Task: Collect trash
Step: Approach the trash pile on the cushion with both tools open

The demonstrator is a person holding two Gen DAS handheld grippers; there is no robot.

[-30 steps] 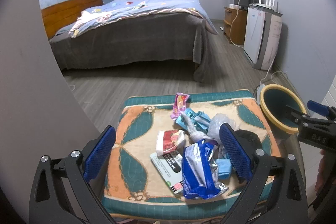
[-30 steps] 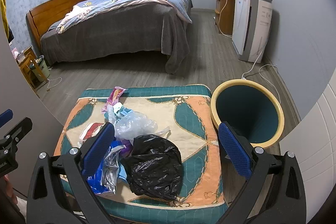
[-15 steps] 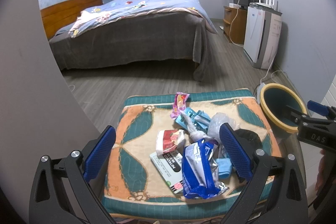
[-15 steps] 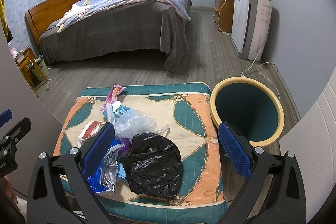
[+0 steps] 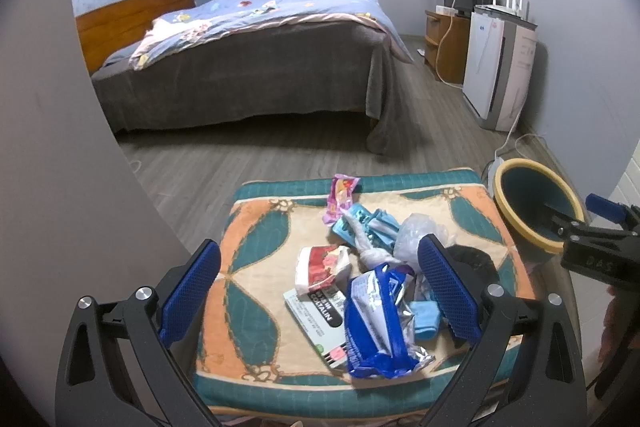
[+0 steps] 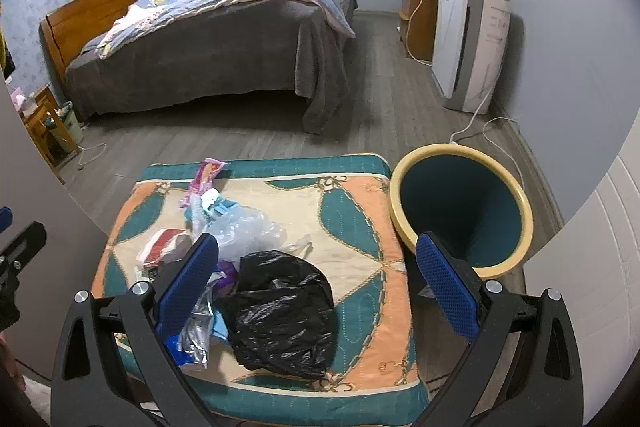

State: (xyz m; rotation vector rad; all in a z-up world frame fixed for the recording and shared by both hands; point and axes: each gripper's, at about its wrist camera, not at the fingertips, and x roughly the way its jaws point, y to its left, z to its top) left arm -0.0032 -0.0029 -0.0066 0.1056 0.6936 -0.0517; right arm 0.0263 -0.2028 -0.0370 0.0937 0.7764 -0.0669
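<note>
A heap of trash lies on a patterned cushion [image 5: 248,247] [image 6: 360,227]: a blue foil wrapper [image 5: 376,323], a red-and-white packet [image 5: 320,265], a flat leaflet [image 5: 316,315], a pink wrapper [image 5: 341,197] [image 6: 202,179], a clear plastic bag [image 5: 416,231] [image 6: 244,227] and a crumpled black bag [image 6: 284,311]. A yellow-rimmed teal bin [image 6: 464,207] [image 5: 532,199] stands right of the cushion. My left gripper [image 5: 320,287] is open above the near side of the heap. My right gripper [image 6: 318,281] is open over the black bag and the cushion's right half.
A bed [image 5: 240,67] with a blue quilt fills the far floor. A white appliance [image 6: 468,43] and a wooden cabinet [image 6: 416,23] stand along the right wall, with a cable [image 6: 484,127] on the floor. A small wooden stand [image 6: 44,123] sits at far left.
The right gripper view has shifted slightly forward and down toward the cushion. The left gripper and the trash have not visibly moved.
</note>
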